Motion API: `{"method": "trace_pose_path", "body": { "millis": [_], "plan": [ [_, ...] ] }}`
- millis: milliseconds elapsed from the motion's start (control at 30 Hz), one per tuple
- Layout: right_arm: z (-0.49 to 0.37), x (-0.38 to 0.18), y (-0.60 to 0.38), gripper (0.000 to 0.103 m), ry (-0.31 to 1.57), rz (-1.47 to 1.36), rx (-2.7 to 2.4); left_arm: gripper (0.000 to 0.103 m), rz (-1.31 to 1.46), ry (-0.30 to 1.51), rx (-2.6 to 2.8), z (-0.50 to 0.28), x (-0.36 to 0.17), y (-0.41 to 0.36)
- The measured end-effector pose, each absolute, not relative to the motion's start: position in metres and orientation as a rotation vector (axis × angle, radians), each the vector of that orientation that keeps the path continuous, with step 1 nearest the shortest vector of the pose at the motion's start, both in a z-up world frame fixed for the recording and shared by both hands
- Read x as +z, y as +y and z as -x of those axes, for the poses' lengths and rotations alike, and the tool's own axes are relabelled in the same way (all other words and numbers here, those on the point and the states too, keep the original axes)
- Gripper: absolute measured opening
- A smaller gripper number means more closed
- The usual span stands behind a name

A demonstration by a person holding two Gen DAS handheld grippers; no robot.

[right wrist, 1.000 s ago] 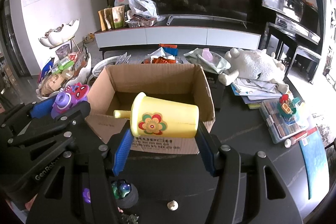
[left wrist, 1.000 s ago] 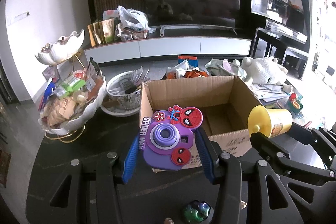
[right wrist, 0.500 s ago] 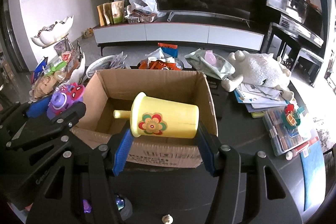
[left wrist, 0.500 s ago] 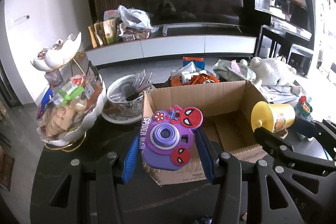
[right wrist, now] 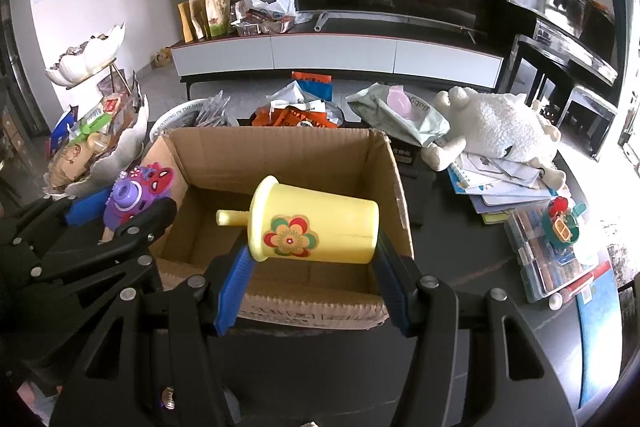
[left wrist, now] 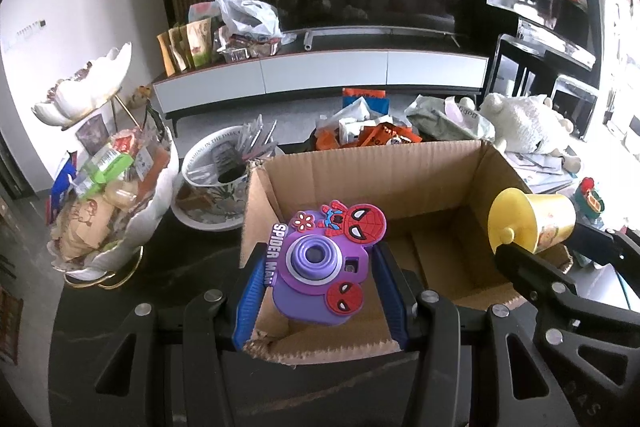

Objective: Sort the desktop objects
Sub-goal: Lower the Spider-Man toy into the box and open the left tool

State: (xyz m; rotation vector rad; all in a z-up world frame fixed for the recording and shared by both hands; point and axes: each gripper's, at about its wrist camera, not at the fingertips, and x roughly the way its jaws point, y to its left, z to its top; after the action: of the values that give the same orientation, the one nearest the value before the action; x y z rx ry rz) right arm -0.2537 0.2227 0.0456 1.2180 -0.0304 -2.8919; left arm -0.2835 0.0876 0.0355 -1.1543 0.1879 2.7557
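Left wrist view: the left tool (left wrist: pixel 320 281) grips a purple Spider-Man toy camera (left wrist: pixel 320 267) over the near-left corner of the cardboard box (left wrist: pixel 360 179); the camera's base is hidden.

Right wrist view: the right tool (right wrist: pixel 312 273) clamps a yellow cup (right wrist: pixel 316 227) sideways above the box's near edge, which hides the table beneath.

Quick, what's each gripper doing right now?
Left gripper: closed on the purple toy camera.
Right gripper: closed on the yellow cup.
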Motion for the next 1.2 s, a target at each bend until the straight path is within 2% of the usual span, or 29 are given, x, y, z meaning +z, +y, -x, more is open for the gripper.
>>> {"method": "trace_pose_path", "body": {
  "millis": [400, 667, 700, 767, 1100, 1200],
  "plan": [
    [0.262, 0.037, 0.229, 0.055, -0.055, -1.237, -2.887, 0.048, 1.227, 0.182, 2.726, 0.301, 0.015, 0.094],
    [0.264, 0.036, 0.231, 0.055, -0.065, -1.238, -2.888, 0.052, 1.267, 0.132, 2.699, 0.307, 0.009, 0.093],
    [0.264, 0.036, 0.232, 0.055, -0.067, -1.238, -2.888, 0.054, 1.259, 0.138, 2.704, 0.306, 0.010, 0.093],
    [0.264, 0.036, 0.232, 0.055, -0.074, -1.238, -2.888, 0.067, 1.237, 0.159, 2.715, 0.304, 0.012, 0.095],
    [0.261, 0.041, 0.236, 0.055, -0.091, -1.219, -2.898, 0.073, 1.183, 0.161, 2.755, 0.295, 0.029, 0.083],
    [0.260, 0.043, 0.237, 0.055, -0.097, -1.212, -2.902, 0.079, 1.185, 0.131, 2.765, 0.294, 0.035, 0.073]
  ]
}}
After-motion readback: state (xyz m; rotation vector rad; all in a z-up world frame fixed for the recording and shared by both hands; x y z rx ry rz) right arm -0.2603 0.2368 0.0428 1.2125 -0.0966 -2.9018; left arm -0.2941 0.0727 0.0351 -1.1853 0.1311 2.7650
